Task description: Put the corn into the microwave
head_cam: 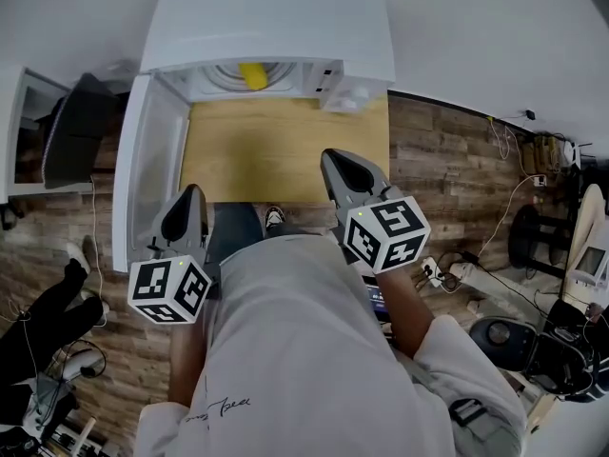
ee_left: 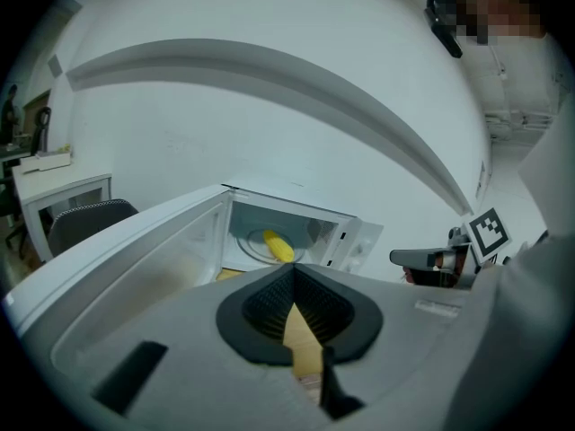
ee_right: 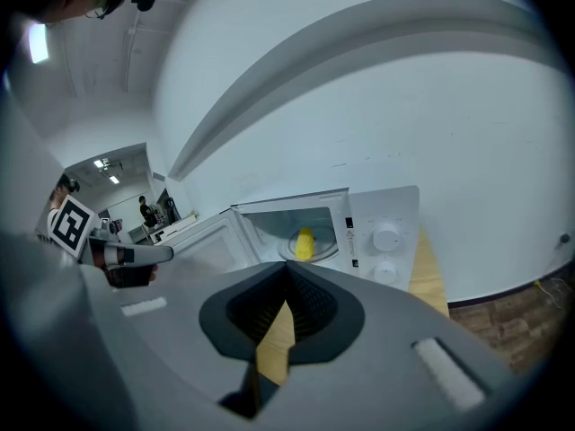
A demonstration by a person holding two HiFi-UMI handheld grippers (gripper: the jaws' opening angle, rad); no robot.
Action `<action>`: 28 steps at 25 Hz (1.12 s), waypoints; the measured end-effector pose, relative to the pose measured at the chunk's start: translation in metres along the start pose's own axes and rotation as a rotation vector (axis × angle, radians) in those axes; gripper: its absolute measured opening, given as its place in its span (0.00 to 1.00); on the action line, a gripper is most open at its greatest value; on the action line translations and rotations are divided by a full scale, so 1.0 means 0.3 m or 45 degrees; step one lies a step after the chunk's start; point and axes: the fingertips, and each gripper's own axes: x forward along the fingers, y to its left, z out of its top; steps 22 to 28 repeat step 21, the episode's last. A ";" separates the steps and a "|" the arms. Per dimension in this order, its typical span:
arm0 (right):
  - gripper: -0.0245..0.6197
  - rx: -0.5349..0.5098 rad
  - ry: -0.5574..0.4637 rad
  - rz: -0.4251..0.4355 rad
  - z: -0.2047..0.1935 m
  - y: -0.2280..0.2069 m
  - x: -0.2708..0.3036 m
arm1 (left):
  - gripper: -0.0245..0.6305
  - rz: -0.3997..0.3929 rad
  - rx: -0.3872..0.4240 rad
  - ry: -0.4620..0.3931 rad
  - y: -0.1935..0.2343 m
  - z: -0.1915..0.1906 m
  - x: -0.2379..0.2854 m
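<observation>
One step seems left: the big white box-shaped microwave point(head_cam: 276, 17) stands with its white door point(head_cam: 143, 169) swung open at its left side. The grey left gripper point(head_cam: 190, 194) and the grey right gripper point(head_cam: 333, 156) hang in front of it, each with jaws pressed together on nothing, and the short yellow corn cob point(head_cam: 252, 74) already lies inside it, so the next move calls for pushing the door closed. Only the right gripper view shows plainly the two round white knobs point(ee_right: 386, 239) on the microwave's front, which the head view from above does not make out.

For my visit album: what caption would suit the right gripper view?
Corn lies inside the open-doored microwave, seen past the shut, empty right gripper.
</observation>
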 end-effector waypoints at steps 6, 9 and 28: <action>0.06 -0.006 0.028 0.018 -0.027 0.004 -0.033 | 0.02 0.022 -0.006 0.030 -0.010 -0.038 -0.020; 0.06 -0.017 0.024 0.007 -0.023 -0.005 -0.046 | 0.02 0.026 0.004 0.035 -0.018 -0.038 -0.017; 0.06 -0.013 -0.007 -0.029 0.009 -0.012 -0.082 | 0.02 0.004 0.039 0.018 -0.039 -0.010 -0.026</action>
